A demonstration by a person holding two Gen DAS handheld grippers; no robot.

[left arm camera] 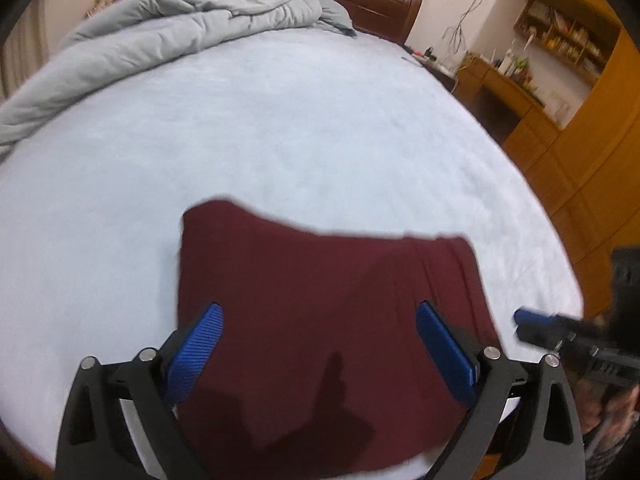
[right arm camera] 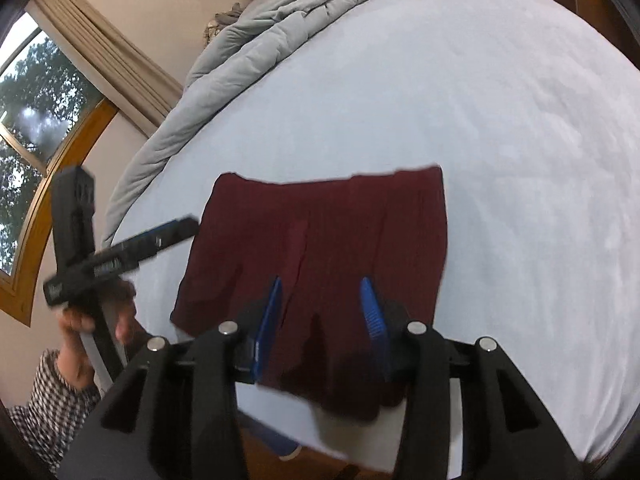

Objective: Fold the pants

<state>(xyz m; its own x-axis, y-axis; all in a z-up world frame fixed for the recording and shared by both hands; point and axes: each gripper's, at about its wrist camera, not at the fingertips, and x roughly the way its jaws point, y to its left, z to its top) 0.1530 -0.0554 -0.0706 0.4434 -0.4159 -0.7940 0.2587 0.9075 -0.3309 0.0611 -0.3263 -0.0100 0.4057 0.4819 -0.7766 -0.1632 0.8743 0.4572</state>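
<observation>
Both sets of fingers hang empty above the pants [left arm camera: 320, 320]. Left fingers [left arm camera: 320, 340] stand wide apart, with the maroon cloth showing in the gap beneath them and neither blue pad pressing on it. Right fingers [right arm camera: 324, 320] are parted more narrowly, and they too clamp nothing; the cloth lies below and between them, apart from the pads as far as I can judge.

The pants lie on the bed [left arm camera: 280, 128] as a compact rectangle, its near edge under both sets of fingers and close to the bed's edge, its far edge straight ahead of the tips. Creases run along the cloth away from my right fingers, and the shape looks already doubled over. Far beyond the tips a grey quilt [left arm camera: 168, 28] is bunched against the headboard, well apart from the pants.

I judge that a fold has been laid down and the cloth let go, so the task is late in its course or perhaps done. If another fold is wanted, the next move calls for both sets of fingers to come down onto the near corners, pinch through all the layers at once, then carry that edge forward over the far one without dragging the bundle askew. A shallow pinch could take only the top layer and pull the stack open.
</observation>
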